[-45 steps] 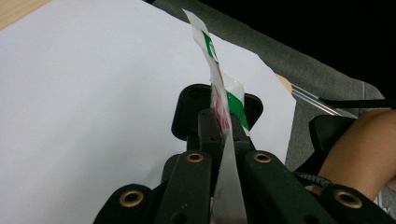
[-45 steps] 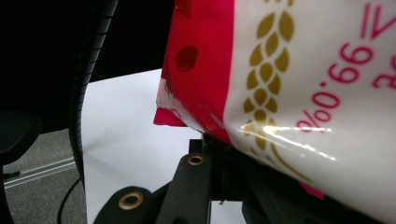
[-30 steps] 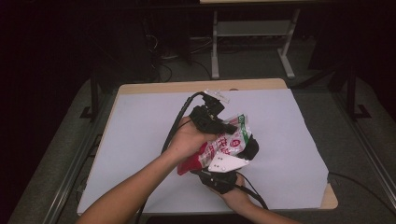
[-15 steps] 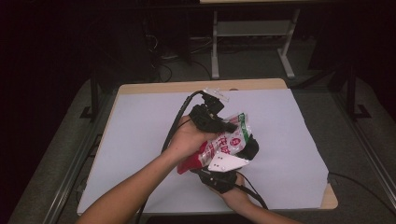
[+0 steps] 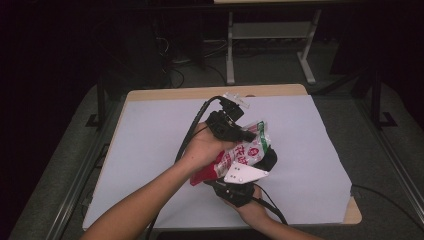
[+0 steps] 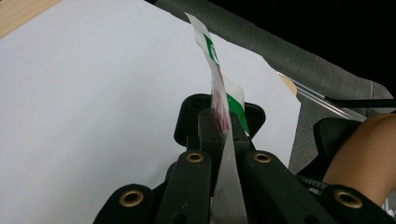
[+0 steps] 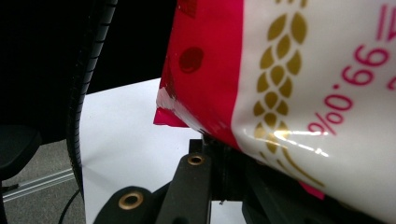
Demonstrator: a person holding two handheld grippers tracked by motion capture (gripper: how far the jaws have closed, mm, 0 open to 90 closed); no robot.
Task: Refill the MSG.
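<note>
Packet: a glossy red, white and green plastic food packet (image 5: 247, 152) with printed lettering is held up over the middle of the worktop, between the two grippers, clear of the surface.
Left gripper: the left gripper (image 5: 235, 131) sits at the packet's upper edge in the high view; in the left gripper view its fingers (image 6: 211, 130) are together, clamped on the thin sealed edge of the packet (image 6: 219, 88), which stands on end between them.
Right gripper: the right gripper (image 5: 260, 162) sits at the packet's lower side, with its grey three-cornered plate (image 5: 243, 172) facing up; in the right gripper view the packet (image 7: 299, 79) lies across the fingers, which are pressed shut on its lower edge.
Hands: the person's left hand (image 5: 202, 147) wraps the left gripper's body; the right hand (image 5: 252, 210) holds the other gripper from the near edge of the worktop.
Worktop: a wooden worktop (image 5: 210, 92) covered by a large white sheet (image 5: 150, 145); its bare wood shows along the far edge and at the near right corner.
Cables: black cables (image 5: 192, 127) trail from the left gripper back past the forearm.
Change from earlier frame: none that can be seen; packet, both grippers and both hands keep the same places and the same grip as half a second and a second ago.
</note>
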